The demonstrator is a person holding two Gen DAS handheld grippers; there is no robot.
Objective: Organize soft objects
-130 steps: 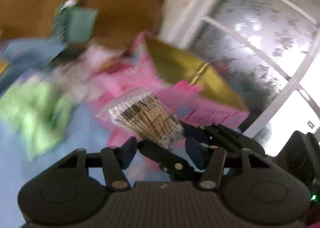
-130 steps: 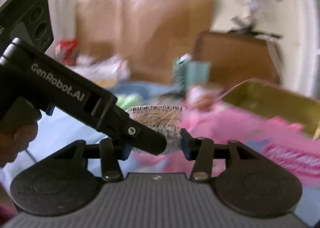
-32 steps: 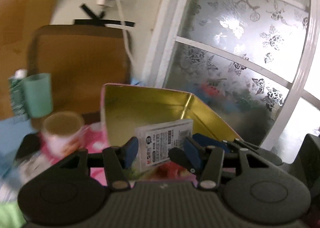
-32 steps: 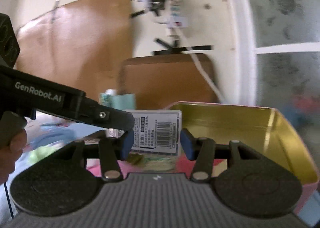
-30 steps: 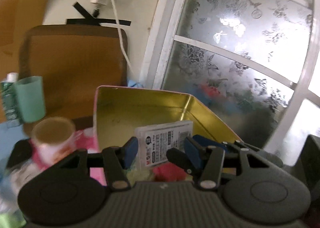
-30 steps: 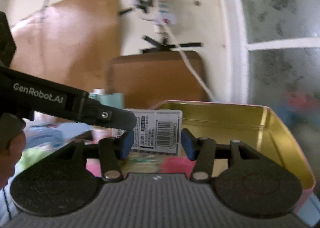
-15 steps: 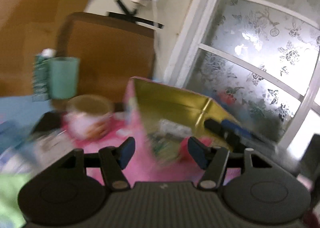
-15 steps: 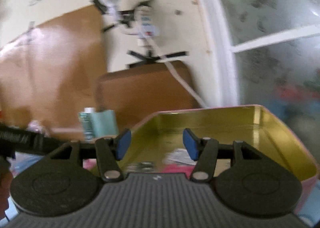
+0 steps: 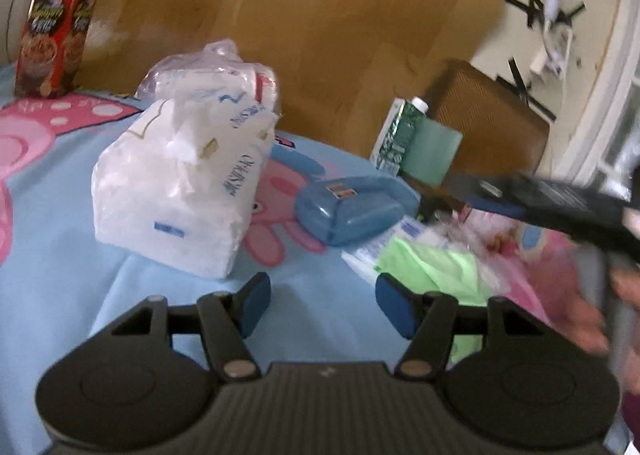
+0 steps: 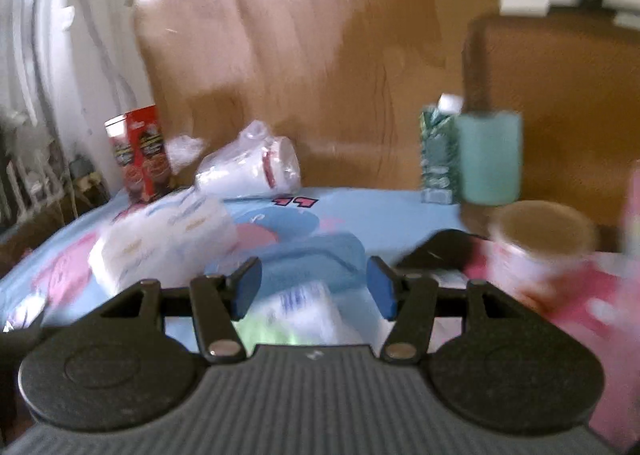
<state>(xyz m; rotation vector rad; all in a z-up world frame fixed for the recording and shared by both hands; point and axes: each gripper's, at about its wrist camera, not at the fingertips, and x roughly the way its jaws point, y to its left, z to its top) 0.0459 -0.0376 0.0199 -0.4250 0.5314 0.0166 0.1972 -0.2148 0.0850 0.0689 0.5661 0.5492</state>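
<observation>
My left gripper [image 9: 322,305] is open and empty, low over the blue cartoon-print cloth [image 9: 60,279]. A white tissue pack [image 9: 180,191] lies just ahead to its left, a green cloth [image 9: 436,263] to its right. My right gripper [image 10: 314,287] is open and empty above a white printed packet [image 10: 304,311] and the green cloth [image 10: 268,329]. The right gripper's black body [image 9: 560,207] crosses the left wrist view at the right. The tissue pack [image 10: 168,239] sits left in the blurred right wrist view.
A blue plastic case [image 9: 348,211] lies behind the green cloth. A sleeve of plastic cups [image 10: 252,169], a red snack box [image 9: 52,27], a green carton [image 9: 400,135] with a teal cup [image 10: 488,157], and a pink patterned cup [image 10: 540,247] stand along the back and right.
Both grippers let go of the cotton-swab packet at the gold-lined pink tin, opened, and swung left, away from the tin, to face the tissue pack and green cloth.
</observation>
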